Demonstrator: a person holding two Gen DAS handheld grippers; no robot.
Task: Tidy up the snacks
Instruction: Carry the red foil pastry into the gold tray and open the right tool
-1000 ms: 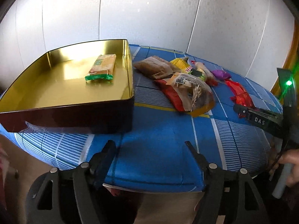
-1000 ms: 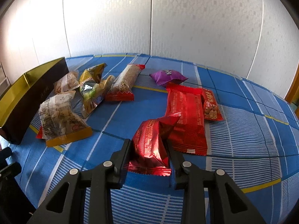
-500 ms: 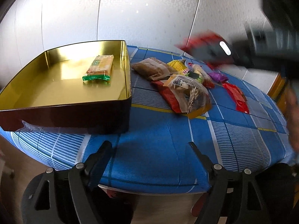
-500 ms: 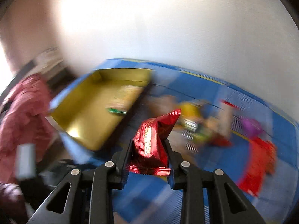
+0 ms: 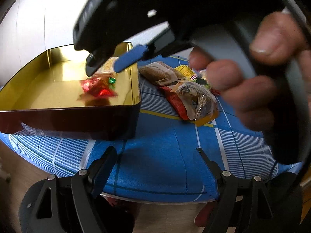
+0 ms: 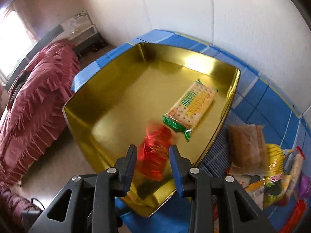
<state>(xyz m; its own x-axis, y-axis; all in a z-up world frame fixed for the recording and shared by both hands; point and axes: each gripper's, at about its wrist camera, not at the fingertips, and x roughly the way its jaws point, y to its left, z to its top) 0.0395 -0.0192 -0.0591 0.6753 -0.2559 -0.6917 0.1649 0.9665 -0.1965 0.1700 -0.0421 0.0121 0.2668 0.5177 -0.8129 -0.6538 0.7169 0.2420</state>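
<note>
A gold tin box [image 5: 64,104] [image 6: 116,104] stands on the blue cloth at the table's left end. In it lie a cracker pack [image 6: 191,105] and a red snack pack [image 5: 96,88] [image 6: 155,155], blurred, below my right gripper's fingers. My right gripper [image 6: 152,161] is above the box with its jaws apart and nothing between them; it fills the top of the left wrist view [image 5: 116,58]. My left gripper [image 5: 155,165] is open and empty at the table's near edge.
A pile of snack packs [image 5: 194,95] [image 6: 272,174] lies on the blue cloth [image 5: 165,155] right of the box. A bed with a red cover [image 6: 33,106] stands beyond the table. A white wall is behind.
My right gripper carried the red pack from the table's right side over to the box and opened; the pack is now down in the box. The left gripper stayed put.
</note>
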